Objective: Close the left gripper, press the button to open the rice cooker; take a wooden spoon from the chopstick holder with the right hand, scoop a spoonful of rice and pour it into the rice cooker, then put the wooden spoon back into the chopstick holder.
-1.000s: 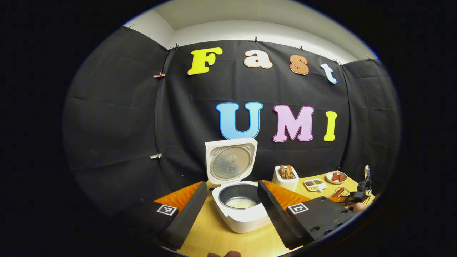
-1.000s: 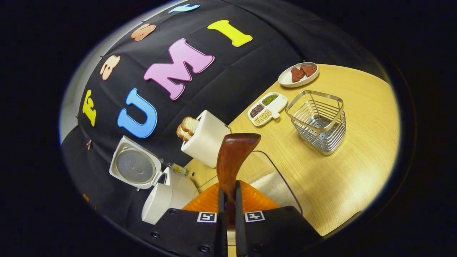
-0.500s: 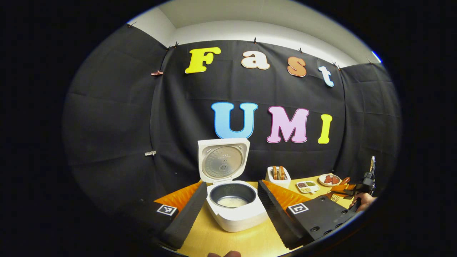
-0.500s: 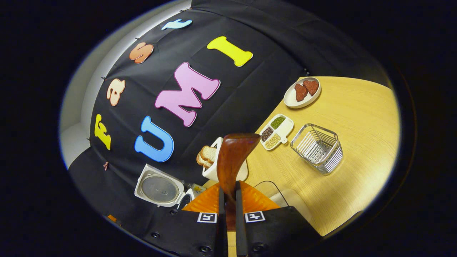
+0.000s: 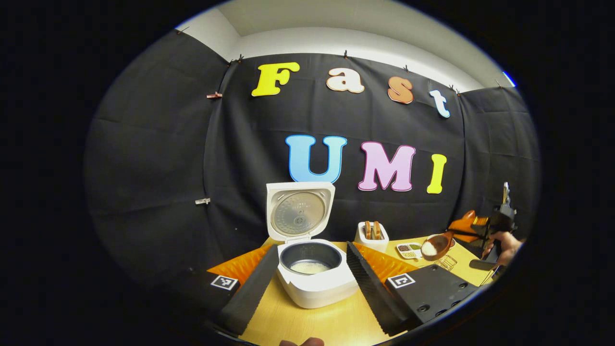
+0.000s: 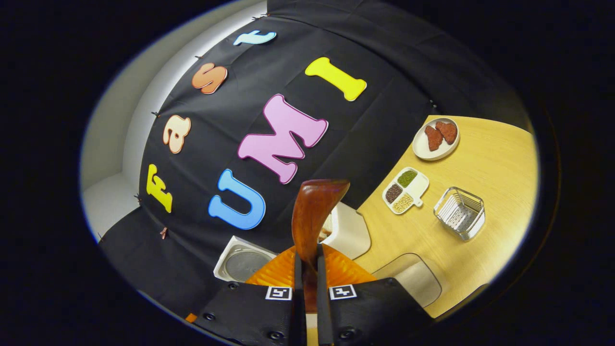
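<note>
Lid's up on the rice cooker [image 5: 312, 278], rice already inside; your left gripper [image 5: 307, 288] hangs in front, fingers apart. Off to the cooker's right, your right gripper [image 6: 307, 269] is clamped on the wooden spoon [image 5: 436, 245], loaded and raised. Pouring and returning it are left.

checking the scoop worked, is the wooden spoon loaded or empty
Loaded: in the left gripper view the wooden spoon, held up over the table, has a white heap of rice in its bowl.
</note>
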A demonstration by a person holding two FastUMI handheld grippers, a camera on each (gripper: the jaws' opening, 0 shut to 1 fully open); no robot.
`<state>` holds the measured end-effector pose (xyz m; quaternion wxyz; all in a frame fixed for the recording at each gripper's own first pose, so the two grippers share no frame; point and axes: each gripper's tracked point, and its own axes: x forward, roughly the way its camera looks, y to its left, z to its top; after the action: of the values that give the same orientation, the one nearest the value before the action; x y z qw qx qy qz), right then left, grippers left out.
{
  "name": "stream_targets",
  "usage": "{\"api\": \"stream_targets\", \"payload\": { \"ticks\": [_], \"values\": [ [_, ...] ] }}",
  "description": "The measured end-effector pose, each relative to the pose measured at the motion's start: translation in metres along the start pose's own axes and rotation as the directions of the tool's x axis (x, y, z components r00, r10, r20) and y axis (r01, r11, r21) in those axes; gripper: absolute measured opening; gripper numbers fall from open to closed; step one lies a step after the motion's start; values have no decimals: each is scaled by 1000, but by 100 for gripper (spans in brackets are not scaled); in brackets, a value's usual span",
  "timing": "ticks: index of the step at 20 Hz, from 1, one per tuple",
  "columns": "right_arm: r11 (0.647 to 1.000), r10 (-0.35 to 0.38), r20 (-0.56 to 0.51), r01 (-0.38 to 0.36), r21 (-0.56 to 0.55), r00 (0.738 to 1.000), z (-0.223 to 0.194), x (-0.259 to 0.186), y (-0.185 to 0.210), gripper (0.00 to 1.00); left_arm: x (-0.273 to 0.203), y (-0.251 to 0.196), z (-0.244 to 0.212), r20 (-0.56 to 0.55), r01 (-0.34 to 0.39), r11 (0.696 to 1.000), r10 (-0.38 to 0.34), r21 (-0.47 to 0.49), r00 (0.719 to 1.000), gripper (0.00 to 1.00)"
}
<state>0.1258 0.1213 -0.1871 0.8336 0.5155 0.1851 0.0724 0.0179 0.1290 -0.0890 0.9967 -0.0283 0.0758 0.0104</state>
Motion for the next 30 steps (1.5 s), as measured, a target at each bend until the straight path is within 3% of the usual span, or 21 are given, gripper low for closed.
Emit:
{"api": "stream_targets", "payload": {
  "ticks": [7,17,24,30],
  "values": [
    [997,75,-69,-73,25,995,-37,38,89,13,-10,12,-20,-12,-28,999,28,31,1000,97],
    [980,149,-119,-162,-112,982,-104,110,187,13,-21,37,-35,-32,-65,998,66,23,997,97],
    [954,123,-173,-165,-251,977,-159,157,199,13,-20,48,-46,-47,-78,997,76,-23,996,97],
    [900,94,-181,-161,-405,979,-186,178,196,13,-19,74,-58,-63,-110,993,108,-31,992,98]
  ]
}}
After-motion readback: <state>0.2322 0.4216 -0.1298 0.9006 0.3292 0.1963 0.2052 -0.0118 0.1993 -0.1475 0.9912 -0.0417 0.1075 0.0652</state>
